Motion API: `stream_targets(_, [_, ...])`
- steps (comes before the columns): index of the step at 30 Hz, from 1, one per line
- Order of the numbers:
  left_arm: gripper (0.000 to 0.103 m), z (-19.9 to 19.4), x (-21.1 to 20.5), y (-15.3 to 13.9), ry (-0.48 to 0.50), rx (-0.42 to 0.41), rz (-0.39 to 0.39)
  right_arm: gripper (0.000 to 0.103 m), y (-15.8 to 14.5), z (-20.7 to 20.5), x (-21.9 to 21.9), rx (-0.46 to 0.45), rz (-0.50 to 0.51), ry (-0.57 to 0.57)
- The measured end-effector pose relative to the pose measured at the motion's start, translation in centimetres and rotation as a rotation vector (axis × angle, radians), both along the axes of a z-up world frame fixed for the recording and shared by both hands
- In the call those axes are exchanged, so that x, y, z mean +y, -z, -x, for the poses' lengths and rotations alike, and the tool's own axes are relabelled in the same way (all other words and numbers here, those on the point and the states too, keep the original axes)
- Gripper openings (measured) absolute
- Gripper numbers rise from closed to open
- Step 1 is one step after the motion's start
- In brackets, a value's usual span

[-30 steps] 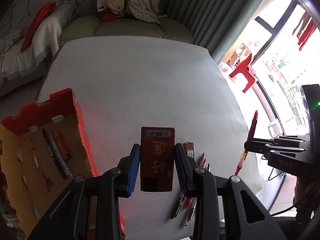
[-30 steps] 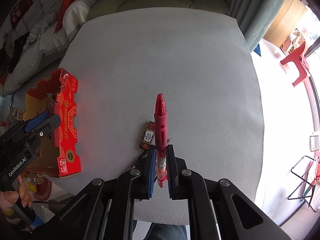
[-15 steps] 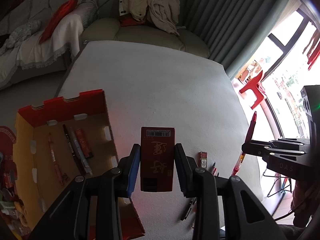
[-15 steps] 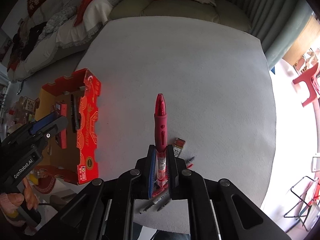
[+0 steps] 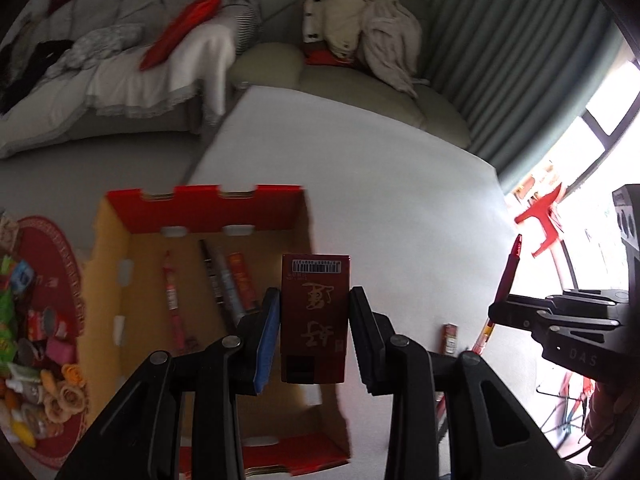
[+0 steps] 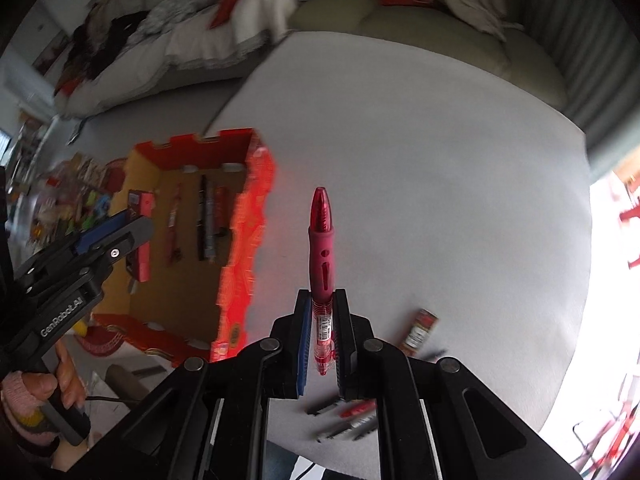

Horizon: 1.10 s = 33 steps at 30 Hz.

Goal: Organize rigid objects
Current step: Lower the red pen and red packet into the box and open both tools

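Note:
My left gripper (image 5: pixel 314 312) is shut on a dark red box with gold script (image 5: pixel 314 316) and holds it above the right edge of the open red cardboard box (image 5: pixel 200 206). That cardboard box (image 6: pixel 248 216) holds several pens and a small red pack. My right gripper (image 6: pixel 322 312) is shut on a red pen (image 6: pixel 321 240) that points forward, above the grey table (image 6: pixel 440 160). The right gripper and its pen also show in the left wrist view (image 5: pixel 506 280). The left gripper shows in the right wrist view (image 6: pixel 120 232) over the cardboard box.
A small red pack (image 6: pixel 418 330) and several loose pens (image 6: pixel 348 420) lie near the table's front edge. A sofa with clothes (image 5: pixel 360 40) stands behind the table. A red rug with clutter (image 5: pixel 36 320) lies on the floor at the left. Curtains (image 5: pixel 520 60) hang at the right.
Both grippers have moved left with their loads. The cardboard box has come nearer the centre of both views; the left gripper now holds its dark red box over it.

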<state>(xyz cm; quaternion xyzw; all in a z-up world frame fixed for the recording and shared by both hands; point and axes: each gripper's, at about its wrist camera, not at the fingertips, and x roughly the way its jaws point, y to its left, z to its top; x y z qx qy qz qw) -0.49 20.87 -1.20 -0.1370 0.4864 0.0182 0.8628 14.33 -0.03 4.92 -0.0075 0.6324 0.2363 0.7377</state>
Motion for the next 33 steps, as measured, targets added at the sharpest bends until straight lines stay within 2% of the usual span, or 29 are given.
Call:
stream_targets(8, [0.037, 1.9, 4.5, 1.0, -0.129, 0.038, -0.024, 0.011, -0.7, 0.3, 7.3, -0.015, -0.045, -0.188])
stream_targets(16, [0.037, 3.2, 7.3, 2.3, -0.205, 0.080, -0.032, 0.011, -0.7, 0.9, 13.1, -0.011, -0.075, -0.306])
stream_targets(24, [0.037, 3.7, 8.8, 3.4, -0.231, 0.108, -0.028, 0.011, 0.1, 1.2, 15.5, 0.006, -0.076, -0.343])
stream_targets(33, [0.037, 3.1, 9.6, 4.6, -0.233, 0.133, -0.030, 0.011, 0.7, 0.7, 16.2, 0.018, -0.061, -0.342])
